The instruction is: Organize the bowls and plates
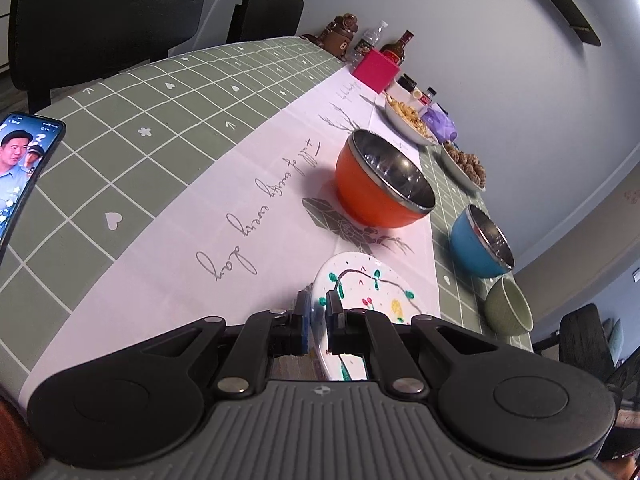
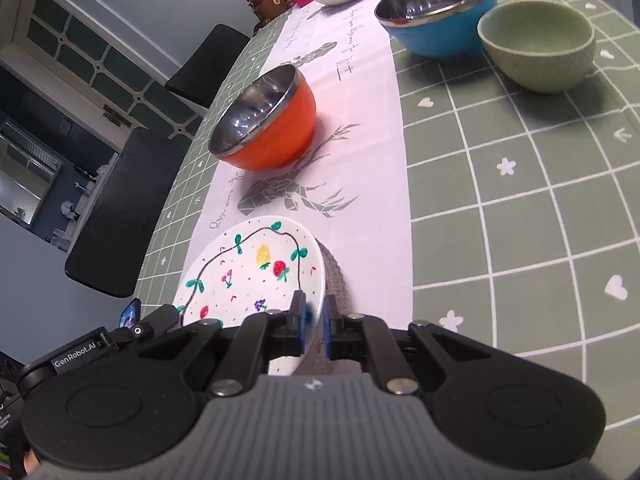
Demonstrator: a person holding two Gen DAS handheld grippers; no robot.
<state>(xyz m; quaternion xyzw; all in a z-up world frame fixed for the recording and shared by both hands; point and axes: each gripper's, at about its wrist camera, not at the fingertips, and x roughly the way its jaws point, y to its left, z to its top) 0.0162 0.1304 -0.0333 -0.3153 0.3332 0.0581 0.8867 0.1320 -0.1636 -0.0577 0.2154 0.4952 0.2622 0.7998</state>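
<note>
White painted plate [image 2: 256, 268] clamped at opposite rims, left gripper [image 1: 318, 320] fingers, right gripper [image 2: 314, 322] fingers, both nearly together.

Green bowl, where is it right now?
Right wrist view: the green bowl sits top right on the checked cloth, right beside the blue bowl; whether they touch is unclear.

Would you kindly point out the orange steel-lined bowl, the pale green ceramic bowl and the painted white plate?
Orange steel-lined bowl [image 2: 280, 120]: right wrist view, on its orange outer wall.
Pale green ceramic bowl [image 2: 538, 32]: right wrist view, on its inner surface.
Painted white plate [image 2: 248, 268]: right wrist view, on its decorated face.
</note>
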